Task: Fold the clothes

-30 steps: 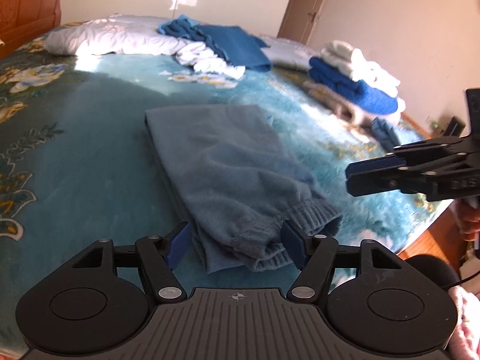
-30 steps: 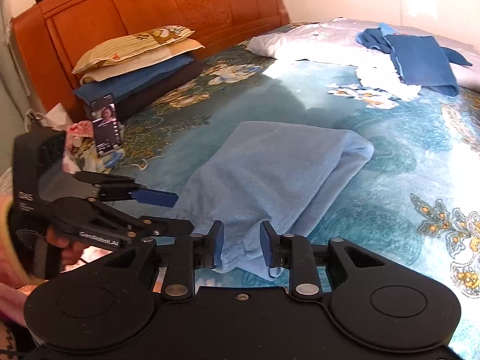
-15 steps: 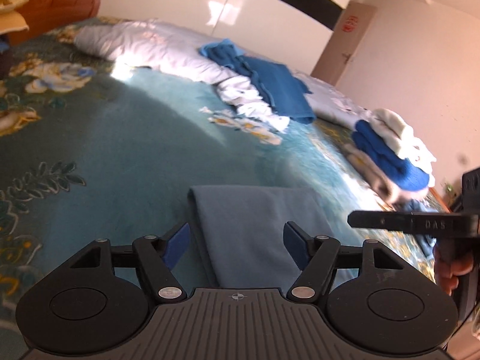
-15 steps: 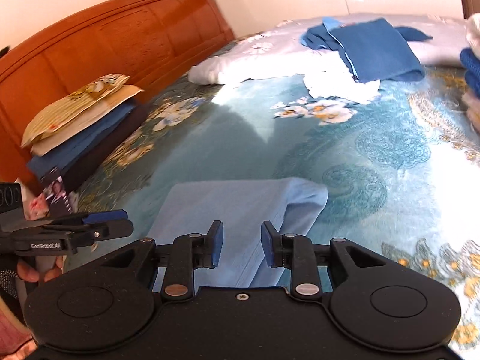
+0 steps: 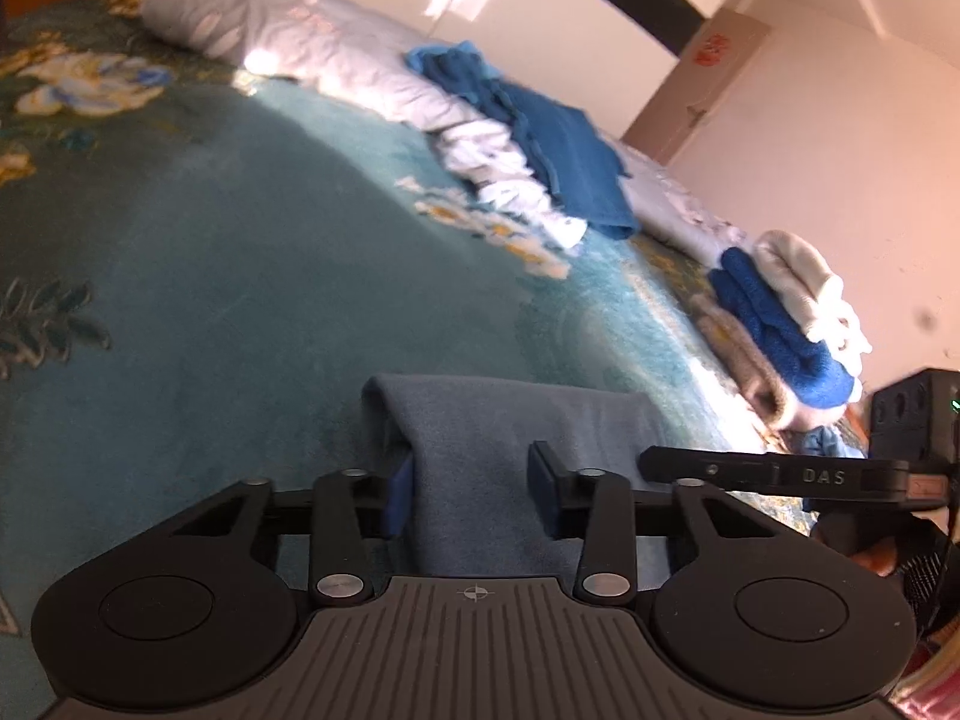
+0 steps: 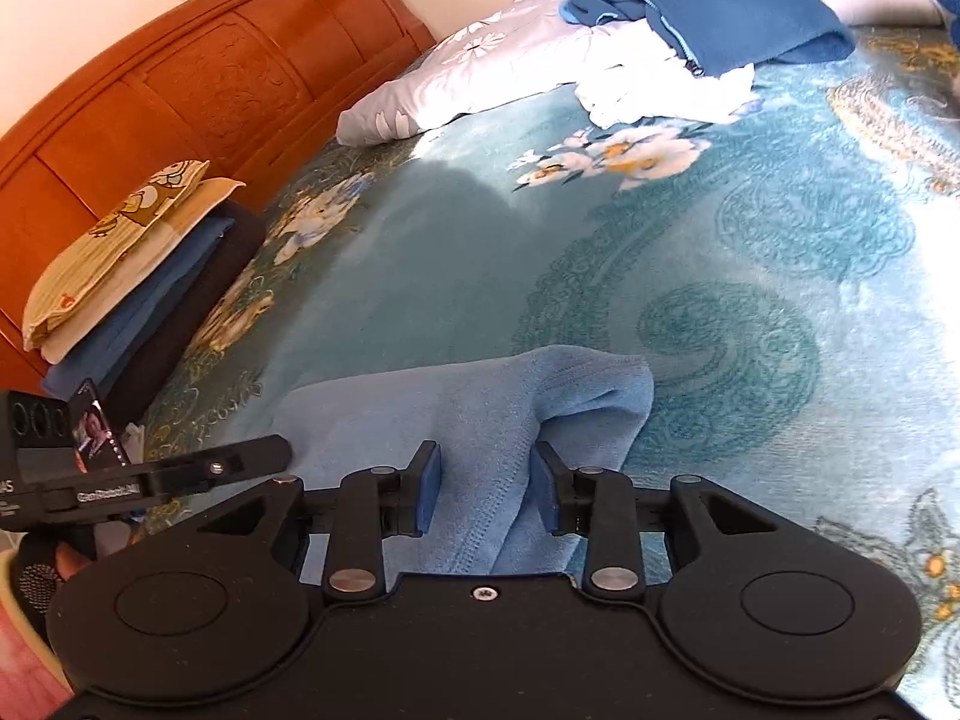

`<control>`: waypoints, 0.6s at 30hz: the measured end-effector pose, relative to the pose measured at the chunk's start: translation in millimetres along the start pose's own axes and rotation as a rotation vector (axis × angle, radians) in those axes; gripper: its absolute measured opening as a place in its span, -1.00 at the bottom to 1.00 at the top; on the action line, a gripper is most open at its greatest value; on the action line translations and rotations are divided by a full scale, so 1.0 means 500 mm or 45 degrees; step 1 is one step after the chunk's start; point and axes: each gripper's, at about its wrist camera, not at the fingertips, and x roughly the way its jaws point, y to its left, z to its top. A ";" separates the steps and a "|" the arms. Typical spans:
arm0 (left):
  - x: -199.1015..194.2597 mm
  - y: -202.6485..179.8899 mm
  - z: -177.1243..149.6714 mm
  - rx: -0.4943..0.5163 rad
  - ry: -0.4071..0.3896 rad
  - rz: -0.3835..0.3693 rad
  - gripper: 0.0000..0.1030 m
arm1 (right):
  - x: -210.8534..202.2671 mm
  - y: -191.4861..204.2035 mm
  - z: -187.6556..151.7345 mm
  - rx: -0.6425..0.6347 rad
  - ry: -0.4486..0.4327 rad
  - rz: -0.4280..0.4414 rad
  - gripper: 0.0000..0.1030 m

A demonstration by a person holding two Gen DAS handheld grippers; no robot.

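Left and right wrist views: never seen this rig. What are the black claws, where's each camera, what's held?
No robot: a person holds a two-finger gripper in each hand, with a fisheye camera on each looking along its fingers. One view shows the left gripper, the other the right gripper. Both have the same light blue garment between their pads, on a teal floral blanket; the left jaws are closing, the right opening. Behind lie loose clothes and a folded stack.
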 end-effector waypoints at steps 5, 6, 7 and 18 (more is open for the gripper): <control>0.003 0.004 0.004 -0.015 -0.003 -0.018 -0.63 | -0.003 -0.006 0.006 0.035 -0.016 0.072 -0.68; 0.003 0.008 0.007 -0.035 -0.015 -0.032 -0.68 | -0.004 -0.008 0.008 0.043 -0.023 0.084 -0.70; 0.002 0.011 0.010 -0.047 -0.029 -0.035 -0.69 | -0.005 -0.011 0.011 0.050 -0.030 0.094 -0.75; 0.033 0.004 0.043 0.008 -0.058 0.070 -0.71 | 0.023 -0.011 0.040 0.005 -0.053 0.032 -0.77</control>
